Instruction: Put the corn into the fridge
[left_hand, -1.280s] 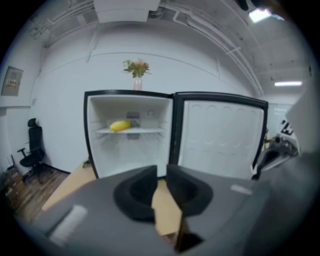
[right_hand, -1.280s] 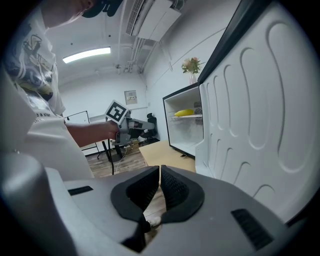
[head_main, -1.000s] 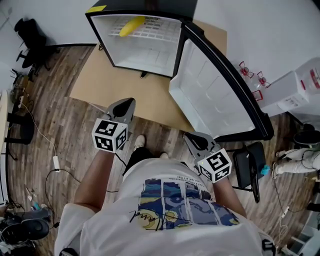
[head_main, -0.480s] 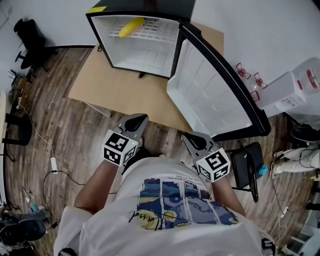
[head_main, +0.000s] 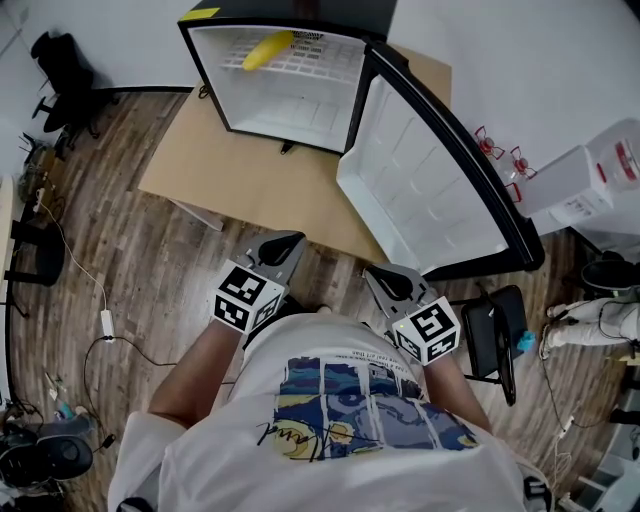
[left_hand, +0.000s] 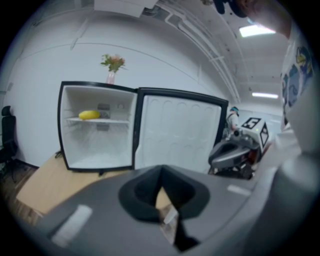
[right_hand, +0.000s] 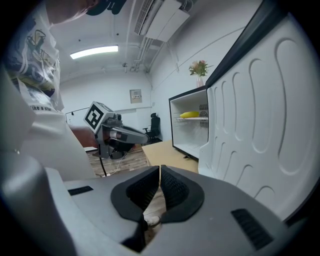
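The yellow corn (head_main: 268, 49) lies on the wire shelf inside the small fridge (head_main: 330, 113), whose door (head_main: 430, 185) stands wide open to the right. It shows on that shelf in the left gripper view too, as the corn (left_hand: 89, 115), and in the right gripper view as the corn (right_hand: 189, 114). My left gripper (head_main: 289, 243) is shut and empty, held close to my body and well short of the fridge. Beside it, my right gripper (head_main: 379, 276) is also shut with nothing in it, near the open door's lower edge.
The fridge stands on a tan board (head_main: 250, 170) over a wood floor. A vase of flowers (left_hand: 112, 65) sits on top of the fridge. A black stool (head_main: 500, 335) is at my right, cables (head_main: 105, 320) and office chairs (head_main: 60, 70) at the left, a white cabinet (head_main: 600, 180) far right.
My left gripper has drawn back towards my body and to the right, ending beside the right one. The right gripper has kept still. The corn stays on the shelf.
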